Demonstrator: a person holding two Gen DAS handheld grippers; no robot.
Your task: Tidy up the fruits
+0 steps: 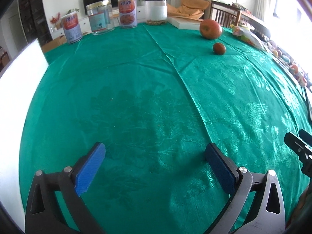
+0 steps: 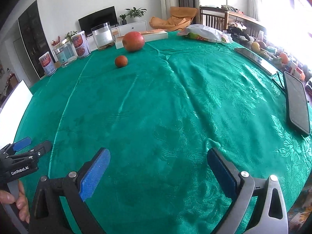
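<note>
A large red-orange fruit (image 1: 210, 28) (image 2: 133, 41) and a small reddish one (image 1: 219, 48) (image 2: 121, 61) lie on the green tablecloth (image 1: 136, 89) (image 2: 165, 97) at the far side. My left gripper (image 1: 155, 154) hovers low over bare cloth near the front, open, its blue pads wide apart with nothing between them. My right gripper (image 2: 158, 160) stands open the same way, also empty, to the right of the left one. Each gripper shows at the edge of the other's view. Both fruits are well away from either gripper.
Several cans and clear jars (image 1: 108, 17) (image 2: 102, 36) line the far edge, beside a flat white box (image 1: 183, 22) (image 2: 154, 35). A white board (image 1: 17, 101) stands at the left. A snack bag (image 2: 206, 33), two dark phones (image 2: 296, 101) and a fruit pile (image 2: 269, 50) sit right.
</note>
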